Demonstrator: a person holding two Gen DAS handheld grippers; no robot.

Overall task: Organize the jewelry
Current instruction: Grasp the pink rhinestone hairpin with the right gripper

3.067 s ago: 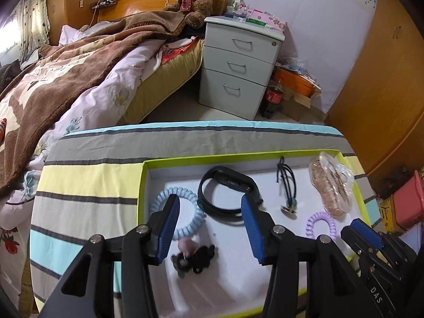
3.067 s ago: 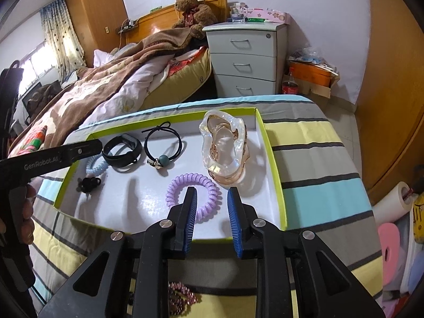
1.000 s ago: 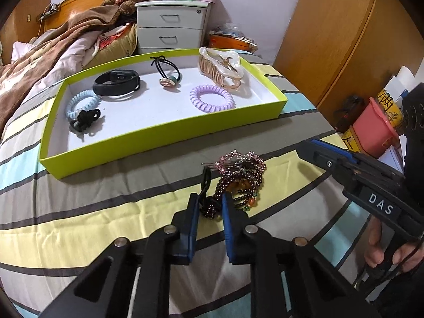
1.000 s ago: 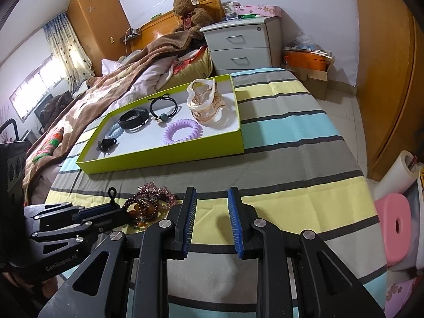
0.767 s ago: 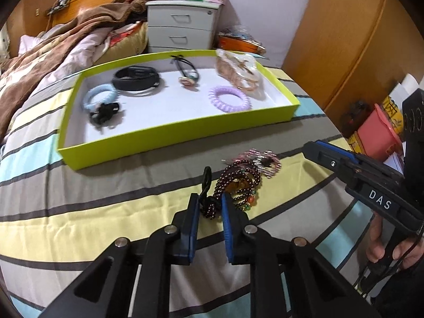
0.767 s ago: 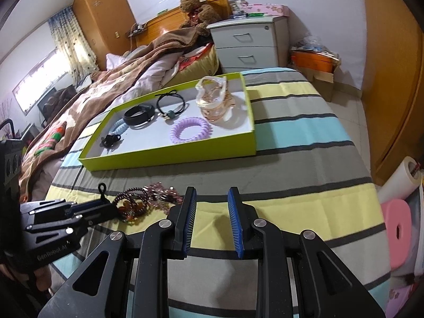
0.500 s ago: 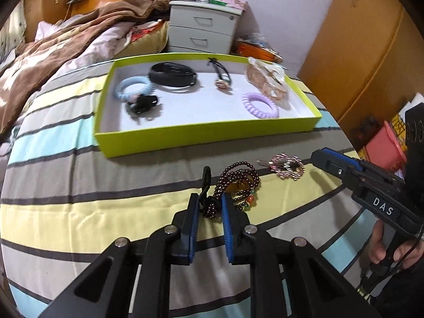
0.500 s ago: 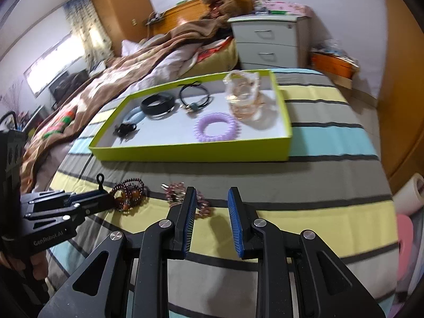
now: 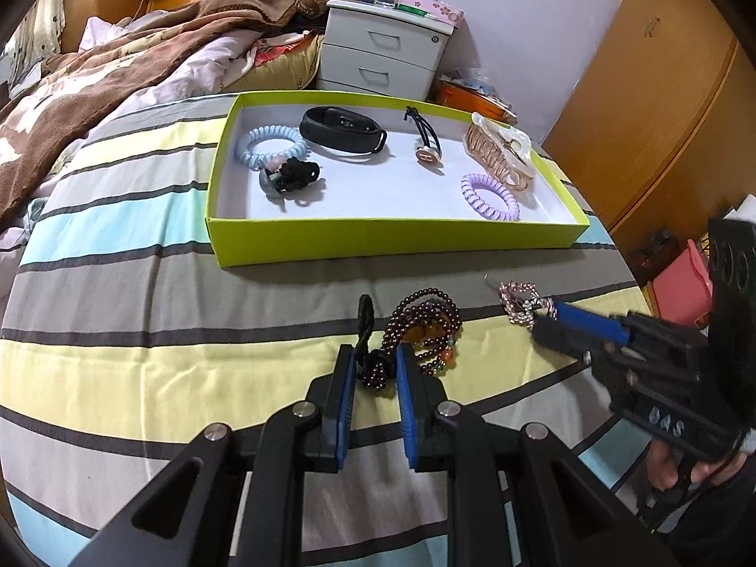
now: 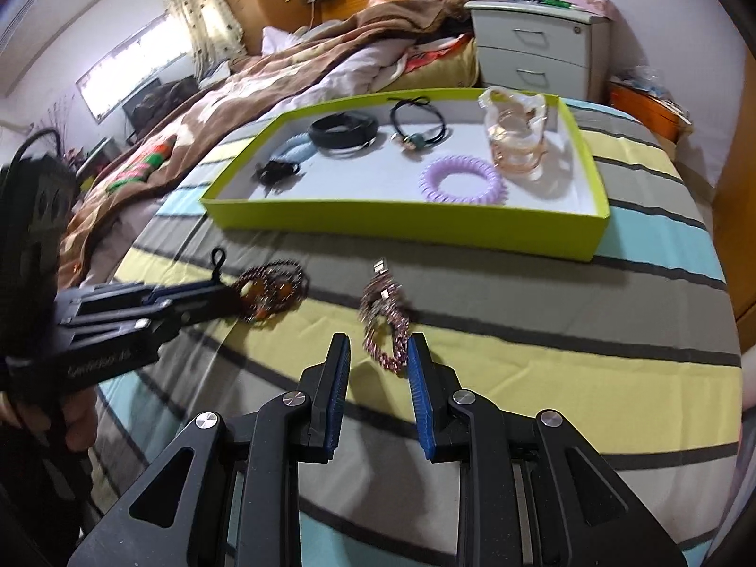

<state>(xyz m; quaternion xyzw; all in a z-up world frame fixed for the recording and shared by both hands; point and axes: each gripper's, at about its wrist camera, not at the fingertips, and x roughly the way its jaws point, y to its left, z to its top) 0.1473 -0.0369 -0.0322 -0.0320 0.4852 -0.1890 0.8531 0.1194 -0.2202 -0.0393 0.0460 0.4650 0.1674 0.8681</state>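
Observation:
My left gripper (image 9: 373, 368) is shut on the dark red beaded bracelet (image 9: 423, 321), which rests on the striped cloth in front of the green tray (image 9: 392, 238); it also shows in the right wrist view (image 10: 269, 290). My right gripper (image 10: 378, 368) is open around the near end of a pink sparkly hair clip (image 10: 385, 319), also seen in the left wrist view (image 9: 519, 300). The tray (image 10: 401, 224) holds a black band (image 9: 342, 130), a blue coil tie (image 9: 270, 141), a purple coil tie (image 9: 489, 196), a clear claw clip (image 9: 501, 151) and black hair ties.
The striped cloth (image 9: 141, 283) covers a round table. A bed with a brown blanket (image 9: 94, 80) lies to the left, a white nightstand (image 9: 385, 54) behind the tray, a wooden wardrobe (image 9: 652, 94) on the right.
My left gripper has carried the beaded bracelet left, away from the sparkly clip. My right gripper has moved in and down until its open jaws flank the clip.

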